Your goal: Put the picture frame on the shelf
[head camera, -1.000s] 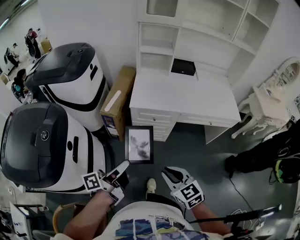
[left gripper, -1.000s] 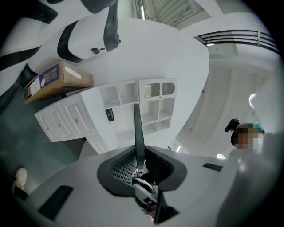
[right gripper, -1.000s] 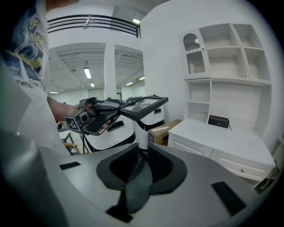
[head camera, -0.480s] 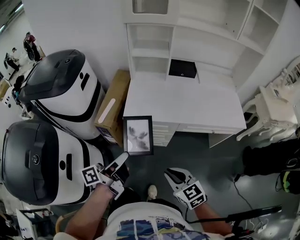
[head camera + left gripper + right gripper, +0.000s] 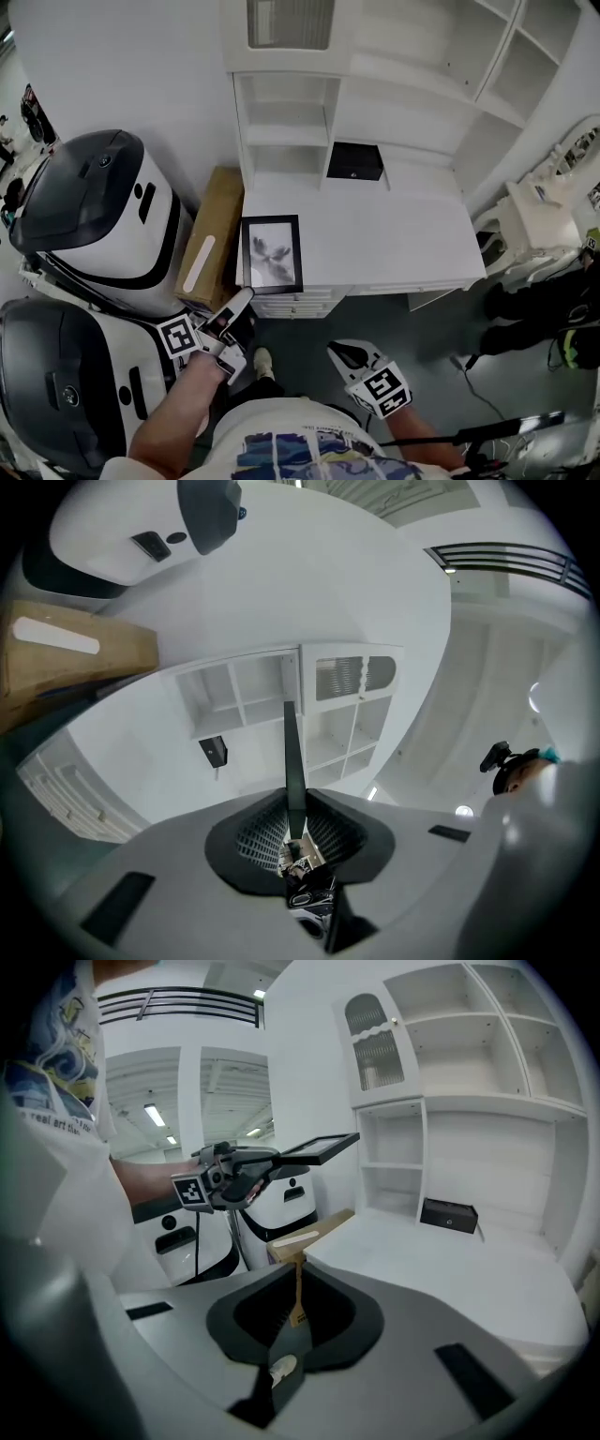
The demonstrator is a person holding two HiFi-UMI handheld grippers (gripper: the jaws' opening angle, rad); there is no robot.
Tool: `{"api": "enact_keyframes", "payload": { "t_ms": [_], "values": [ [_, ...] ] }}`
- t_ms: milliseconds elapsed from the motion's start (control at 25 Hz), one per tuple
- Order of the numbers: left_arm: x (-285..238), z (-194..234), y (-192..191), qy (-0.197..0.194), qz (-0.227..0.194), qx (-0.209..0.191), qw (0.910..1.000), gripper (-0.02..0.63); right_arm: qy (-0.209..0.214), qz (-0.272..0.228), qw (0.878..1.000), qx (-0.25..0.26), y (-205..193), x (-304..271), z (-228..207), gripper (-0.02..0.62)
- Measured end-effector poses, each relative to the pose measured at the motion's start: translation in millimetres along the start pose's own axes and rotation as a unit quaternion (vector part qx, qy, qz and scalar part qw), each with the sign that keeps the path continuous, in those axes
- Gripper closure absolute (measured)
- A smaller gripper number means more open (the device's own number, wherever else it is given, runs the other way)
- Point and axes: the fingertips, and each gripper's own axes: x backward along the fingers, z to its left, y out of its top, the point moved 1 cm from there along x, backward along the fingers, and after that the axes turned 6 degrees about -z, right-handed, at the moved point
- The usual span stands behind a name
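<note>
The black picture frame [image 5: 272,253], holding a grey print, hangs flat over the left front corner of the white desk [image 5: 403,239]. My left gripper [image 5: 241,303] is shut on the frame's near edge. In the left gripper view the frame [image 5: 292,752] shows edge-on between the pads, pointing at the white shelf unit [image 5: 281,700]. That shelf unit [image 5: 281,122] stands on the back of the desk with open cubbies. My right gripper [image 5: 345,355] is shut with nothing in it, low over the floor at the desk's front. From the right gripper view the frame [image 5: 323,1147] is level in the left gripper [image 5: 246,1171].
A small black box [image 5: 354,161] sits on the desk by the shelf unit. A cardboard box [image 5: 208,239] leans against the desk's left side. Two big white and black machines [image 5: 94,206] stand at left. A white chair [image 5: 539,225] is at right. My shoe [image 5: 263,361] is below.
The frame has travelled up and forward in the left gripper, from over the dark floor to over the desk's left front corner. The desk and shelf unit have drawn closer. The right gripper has hardly shifted.
</note>
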Motion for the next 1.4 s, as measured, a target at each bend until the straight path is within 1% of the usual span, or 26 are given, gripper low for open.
{"api": "enact_keyframes", "payload": {
  "t_ms": [120, 280, 400, 520, 600, 720, 960, 1240, 1400],
  "values": [
    [-32, 6, 35, -0.011, 0.01, 0.003, 0.9999, 0.537, -0.017, -0.002, 1.0, 0.003, 27, -26, -19, 0.557],
    [-68, 20, 77, -0.011, 0.026, 0.0, 0.9996, 0.537, -0.035, 0.0, 0.999, -0.003, 51, -59, -35, 0.558],
    [-93, 36, 104, -0.008, 0.035, 0.001, 0.9994, 0.537, -0.044, 0.0, 0.999, -0.009, 60, -80, -39, 0.558],
    [-121, 47, 127, -0.016, 0.037, 0.0, 0.9992, 0.537, -0.044, 0.003, 0.999, -0.013, 61, -96, -46, 0.558],
    [-141, 55, 138, -0.017, 0.034, -0.002, 0.9993, 0.537, -0.041, 0.008, 0.999, -0.012, 60, -99, -57, 0.558],
    [-179, 64, 151, -0.017, 0.035, -0.011, 0.9992, 0.537, -0.044, 0.011, 0.999, -0.018, 60, -103, -84, 0.558],
    [-248, 75, 177, -0.01, 0.016, -0.029, 0.9994, 0.537, -0.038, -0.003, 0.999, 0.001, 86, -106, -143, 0.558],
    [-314, 96, 192, 0.013, 0.015, -0.052, 0.9985, 0.537, -0.032, -0.002, 0.999, -0.009, 83, -102, -188, 0.558],
    [-337, 114, 199, 0.043, 0.016, -0.073, 0.9963, 0.537, -0.032, -0.004, 0.999, -0.018, 80, -99, -207, 0.558]
  ]
}}
